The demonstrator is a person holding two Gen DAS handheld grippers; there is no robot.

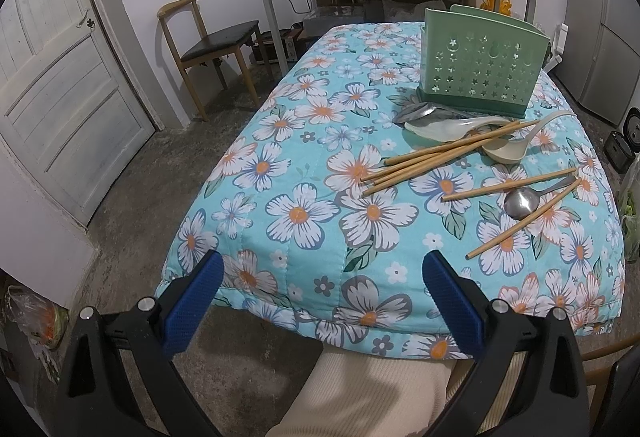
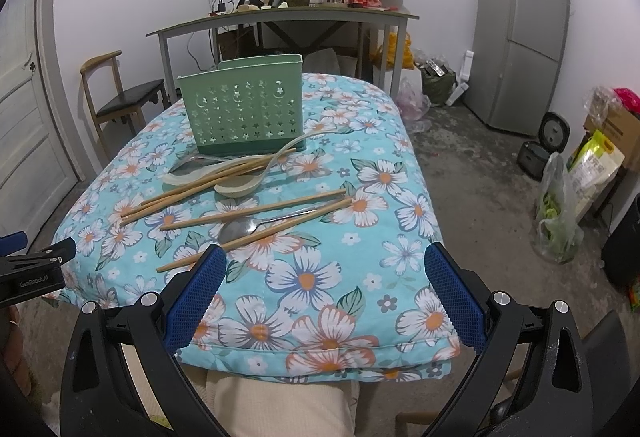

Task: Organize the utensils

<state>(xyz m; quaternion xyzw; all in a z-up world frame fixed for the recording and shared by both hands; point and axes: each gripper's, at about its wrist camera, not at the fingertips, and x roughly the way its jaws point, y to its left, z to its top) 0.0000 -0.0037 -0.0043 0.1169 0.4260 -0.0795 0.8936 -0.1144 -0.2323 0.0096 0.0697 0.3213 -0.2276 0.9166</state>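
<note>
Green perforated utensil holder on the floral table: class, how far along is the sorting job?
Done: nothing visible; no handles rise above the green perforated plastic holder. In hand: nothing, left gripper and right gripper are both open. Left: the wooden chopsticks, steel spoon and cream plastic ladles all lie on the floral cloth.

I have both grippers level at the near edge, jaws spread wide and empty: left gripper [image 1: 322, 273] to the left (its tip shows in the right view), right gripper [image 2: 324, 265] beside it.

Chair [image 1: 208, 49], door [image 1: 60, 85], fridge [image 2: 520, 37]
</note>
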